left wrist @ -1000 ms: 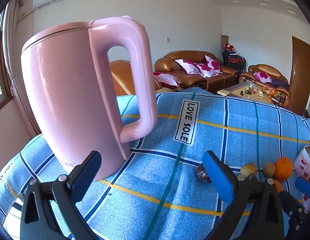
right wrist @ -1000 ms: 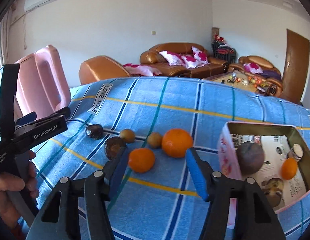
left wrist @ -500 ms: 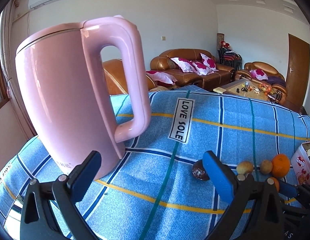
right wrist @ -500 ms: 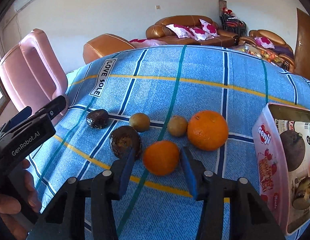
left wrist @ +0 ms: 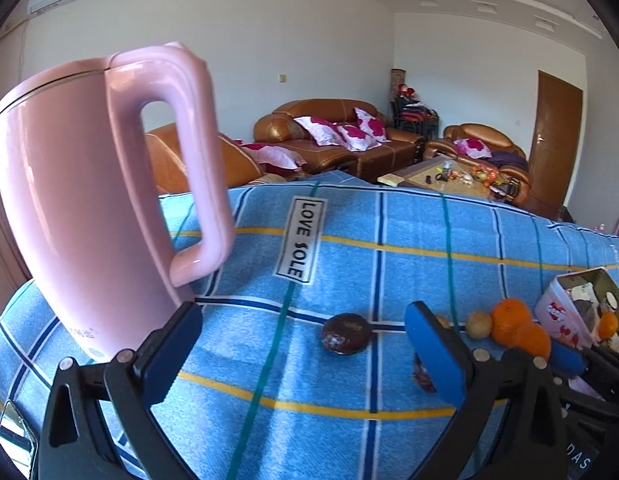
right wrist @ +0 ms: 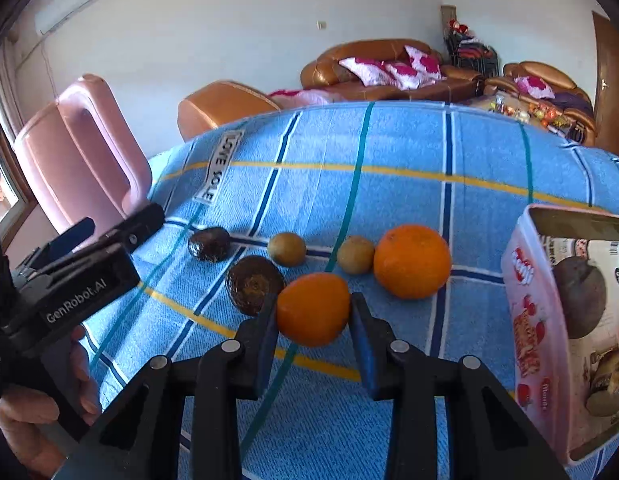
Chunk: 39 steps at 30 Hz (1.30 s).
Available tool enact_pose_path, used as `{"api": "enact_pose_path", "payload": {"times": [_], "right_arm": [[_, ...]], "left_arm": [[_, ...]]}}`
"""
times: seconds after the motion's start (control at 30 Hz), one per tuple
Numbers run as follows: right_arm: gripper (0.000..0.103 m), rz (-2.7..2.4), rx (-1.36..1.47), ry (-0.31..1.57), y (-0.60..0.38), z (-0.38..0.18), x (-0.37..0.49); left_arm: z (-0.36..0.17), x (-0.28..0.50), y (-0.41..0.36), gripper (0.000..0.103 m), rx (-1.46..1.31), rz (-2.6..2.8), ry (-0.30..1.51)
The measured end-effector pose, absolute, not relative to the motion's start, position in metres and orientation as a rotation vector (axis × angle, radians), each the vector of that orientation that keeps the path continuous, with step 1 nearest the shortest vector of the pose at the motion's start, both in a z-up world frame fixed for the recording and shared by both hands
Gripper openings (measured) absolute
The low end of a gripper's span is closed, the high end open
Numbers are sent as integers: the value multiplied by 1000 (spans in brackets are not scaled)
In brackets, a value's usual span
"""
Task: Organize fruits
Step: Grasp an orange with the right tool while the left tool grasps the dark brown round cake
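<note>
The step in hand is the pick-up of a loose fruit bound, by the look of it, for the open tin (right wrist: 525, 320) at the right edge of the blue checked tablecloth (right wrist: 409, 148), where a dark round fruit and another orange piece already lie. The right gripper (right wrist: 313, 316) has just been closing, and its two blue pads now sit against either side of the small orange (right wrist: 312, 309), which rests on the cloth near the front edge, so the tongs are grasping it. Just behind it lie the large orange (right wrist: 412, 261) and two small brownish-green fruits (right wrist: 286, 249), with a dark wrinkled fruit (right wrist: 254, 285) touching or nearly touching the left pad and another dark fruit (right wrist: 209, 243) further toward the left edge. The left gripper (left wrist: 305, 344) hangs released, jaws wide apart with nothing between them, near the pink kettle (left wrist: 89, 200) standing at the cloth's left edge. The next move likely calls for a straight lift before any sideways travel, since the dark fruit beside the pad could be dragged along, then a carry to the right, high enough to clear the tin's wall, and a release over a free spot inside.
</note>
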State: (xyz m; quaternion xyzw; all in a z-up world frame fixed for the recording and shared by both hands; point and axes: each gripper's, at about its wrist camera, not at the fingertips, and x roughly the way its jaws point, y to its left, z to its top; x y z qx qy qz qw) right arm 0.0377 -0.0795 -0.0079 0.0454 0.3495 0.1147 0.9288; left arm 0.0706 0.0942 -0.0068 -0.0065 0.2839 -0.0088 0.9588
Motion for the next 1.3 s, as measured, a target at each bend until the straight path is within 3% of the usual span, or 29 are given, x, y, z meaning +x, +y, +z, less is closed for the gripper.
{"api": "enact_pose_path", "payload": {"times": [0.2,0.33,0.5,0.77,0.83,0.97,1.07,1.3], "right_arm": [[37,129,-2,584,-92,10,5],[37,117,14,587,-102,11,4],[37,103,56,613,-108,6,11],[37,111,72,626,-109,2,14],[37,115,72,627,-109,2,15],[37,119,72,632,-109,1,16],[37,119,79,624,-110,1,16],[37,124,56,510,-108,12,3]], "left_arm": [[-8,66,58,101,85,-175,592],[-15,68,38,93,149,-230,637],[-21,74,34,92,134,-248,701],[-45,98,17,56,179,-251,879],[-45,99,18,41,154,-273,890],[-43,98,27,40,105,-287,891],[-34,91,39,40,51,-261,834],[7,53,80,40,-16,28,468]]}}
